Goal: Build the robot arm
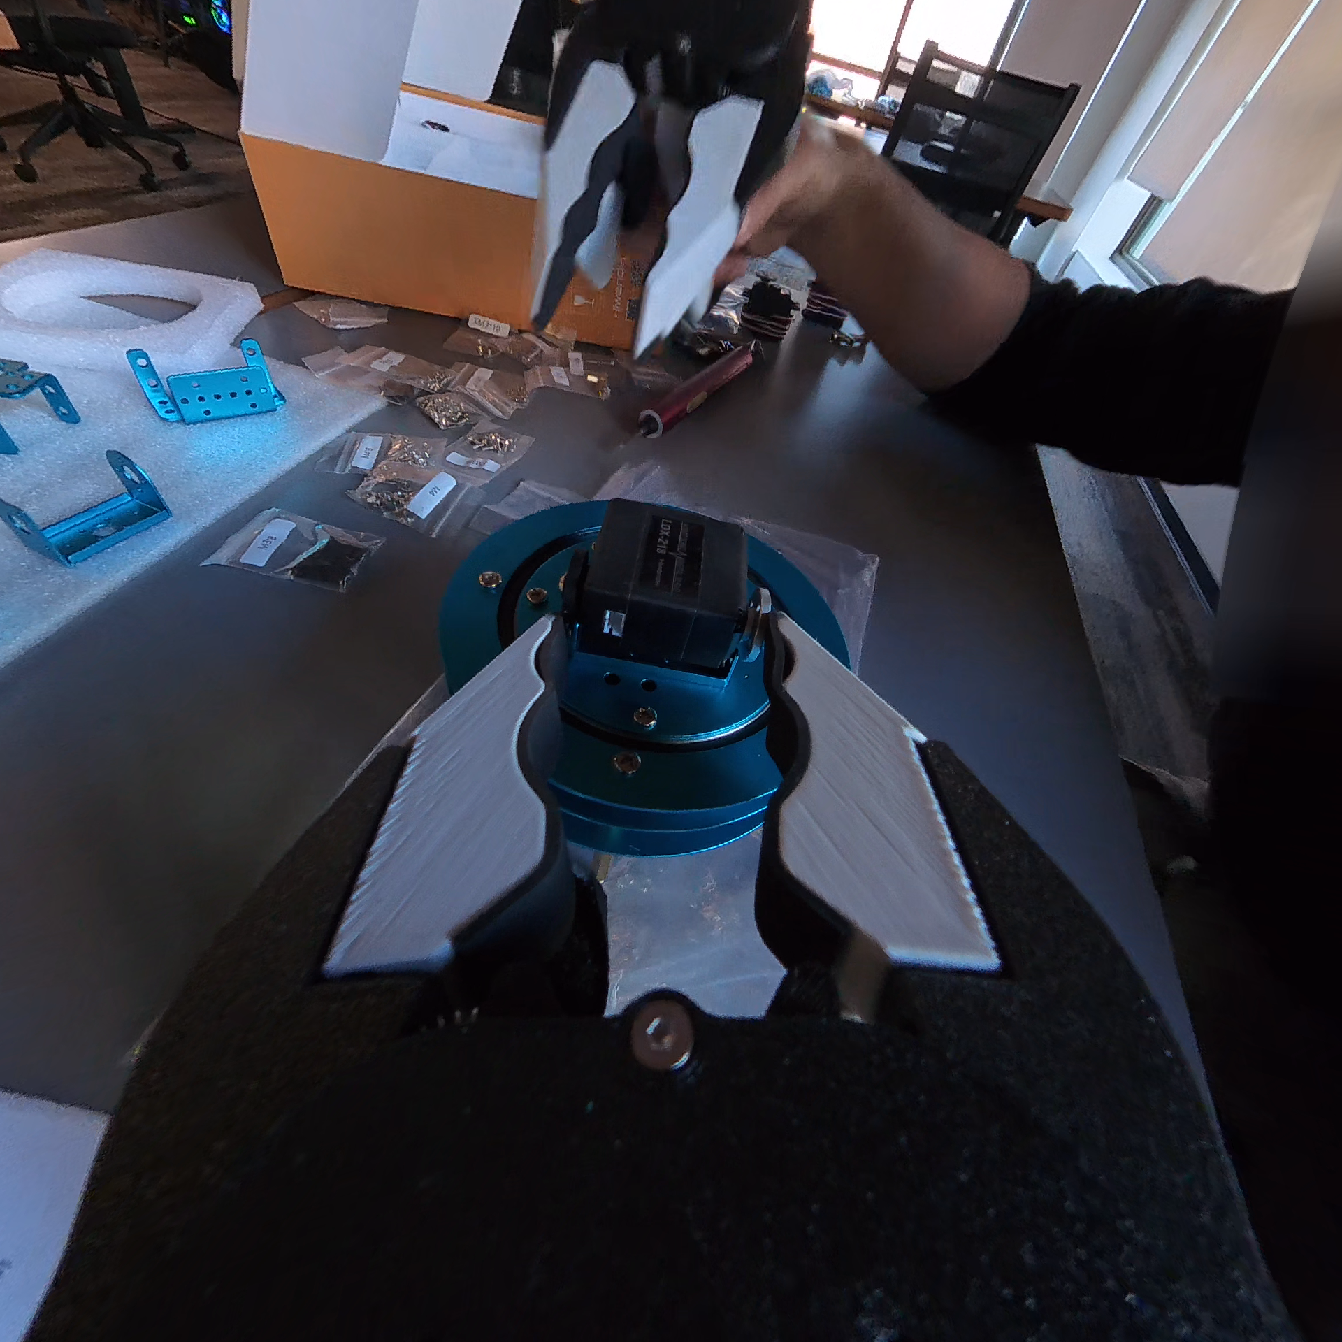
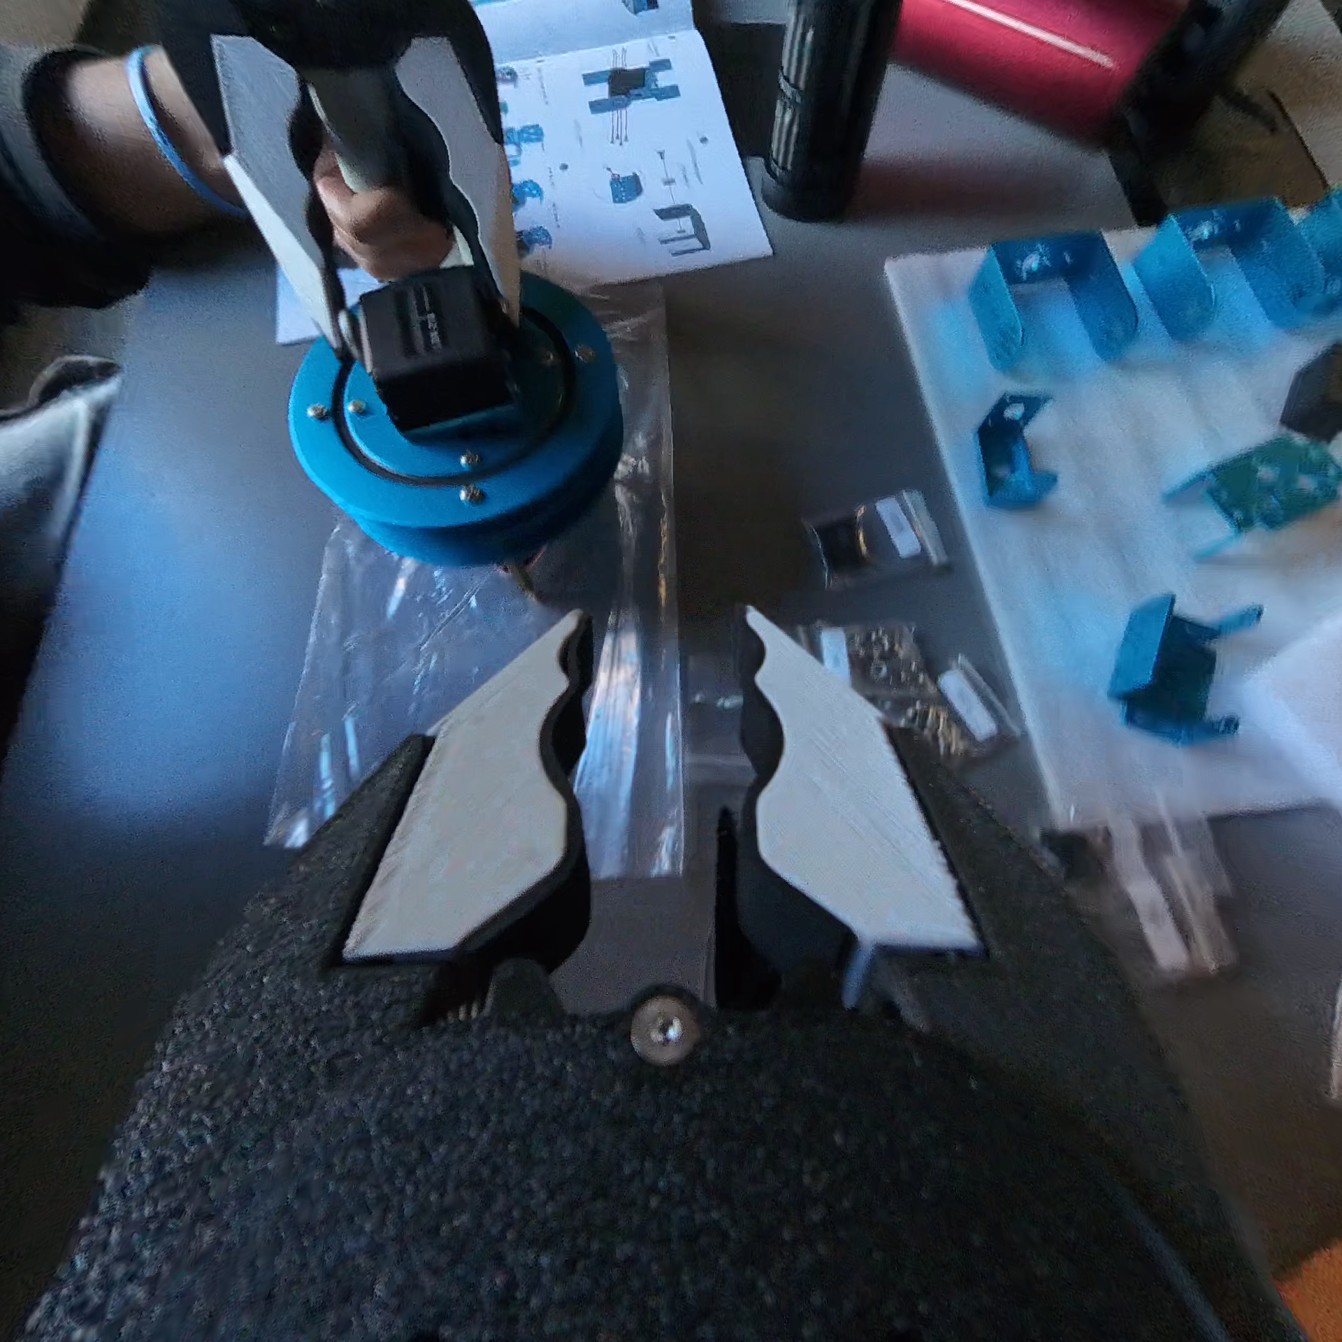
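Gripping black servo (image 1: 664,581) on blue round base (image 1: 653,784) with left gripper (image 1: 657,632), jaws clamped; right gripper (image 2: 664,617), jaws apart and empty, hovering over clear bag (image 2: 407,639) at 5 o'clock of base

The left gripper (image 1: 657,617) points forward and down, its two white fingers (image 1: 465,784) spread to either side of a load and closed against it near their tips; seen from the right wrist view, it (image 2: 428,327) hangs nearly upright, with the person's left hand (image 2: 363,210) gripping its handle behind. The right gripper (image 2: 664,617) hovers with its fingers parted and nothing between them. In the left wrist view it (image 1: 592,319) is raised and blurred, held by the right hand (image 1: 835,218), whose forearm wears a dark sleeve.
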Tool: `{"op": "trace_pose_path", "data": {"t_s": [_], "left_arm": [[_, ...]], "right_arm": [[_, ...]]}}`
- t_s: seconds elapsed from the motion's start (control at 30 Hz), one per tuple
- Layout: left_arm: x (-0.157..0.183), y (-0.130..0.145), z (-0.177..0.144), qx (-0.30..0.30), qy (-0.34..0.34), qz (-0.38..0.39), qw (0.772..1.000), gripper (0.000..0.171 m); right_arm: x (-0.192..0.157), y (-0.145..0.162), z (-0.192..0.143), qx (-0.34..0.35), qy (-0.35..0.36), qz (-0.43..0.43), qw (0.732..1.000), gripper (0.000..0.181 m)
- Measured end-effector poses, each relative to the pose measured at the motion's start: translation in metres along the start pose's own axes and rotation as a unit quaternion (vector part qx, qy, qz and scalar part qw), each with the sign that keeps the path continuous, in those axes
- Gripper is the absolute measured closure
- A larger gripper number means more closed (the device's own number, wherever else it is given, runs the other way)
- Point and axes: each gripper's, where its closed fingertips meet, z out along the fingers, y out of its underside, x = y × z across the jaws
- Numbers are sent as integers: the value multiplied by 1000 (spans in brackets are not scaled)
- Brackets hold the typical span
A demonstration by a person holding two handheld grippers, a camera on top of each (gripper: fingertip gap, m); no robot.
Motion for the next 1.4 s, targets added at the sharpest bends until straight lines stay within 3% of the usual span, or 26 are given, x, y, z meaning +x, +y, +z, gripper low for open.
{"op": "trace_pose_path", "data": {"t_s": [0.1, 0.2, 0.27, 0.33, 0.37, 0.4, 0.47, 0.57, 0.77, 0.97, 1.07, 1.17, 1.23, 1.3, 1.4], "left_arm": [[1, 2, -5, -1, 1, 2, 1000, 118], [1, 3, -5, -4, 3, 2, 1000, 118], [2, 3, -6, -2, 2, -1, 1000, 117], [0, 3, -8, 1, -8, -5, 1000, 114], [-1, 3, -9, 4, -11, -5, 1000, 110], [0, 3, -11, 2, -11, -5, 1000, 106], [-2, -2, -15, 13, -18, -4, 1000, 104], [-5, -11, -21, 40, -26, -12, 999, 104], [-11, -14, -31, 74, -82, -19, 994, 105], [15, -37, -40, 132, -124, 3, 983, 114], [41, -54, -36, 135, -136, 24, 981, 115], [73, -71, -23, 106, -140, 55, 983, 118], [91, -80, -5, 74, -139, 81, 984, 120], [101, -85, 23, 24, -143, 110, 983, 121], [91, -82, 84, -79, -187, 176, 963, 121]], "right_arm": [[0, 14, -23, 11, 4, 26, 1000, 142], [3, 9, -46, 100, 41, 14, 994, 147], [10, -1, -65, 170, 124, -21, 977, 142], [22, 1, -84, 181, 244, -46, 952, 143], [33, 7, -96, 160, 326, -52, 930, 133], [45, 16, -109, 126, 410, -45, 902, 138], [48, 33, -116, 68, 474, -12, 878, 131], [37, 43, -109, 66, 476, 25, 877, 135], [31, 48, -107, 54, 483, 15, 874, 137], [29, 55, -107, 50, 472, 16, 880, 137], [22, 72, -107, 4, 423, -9, 906, 138], [-3, 112, -116, -21, 306, 16, 952, 132], [-22, 141, -125, -28, 218, 59, 974, 140], [-21, 174, -132, -77, 198, 92, 973, 132], [-18, 188, -128, -87, 183, 82, 976, 137]]}}
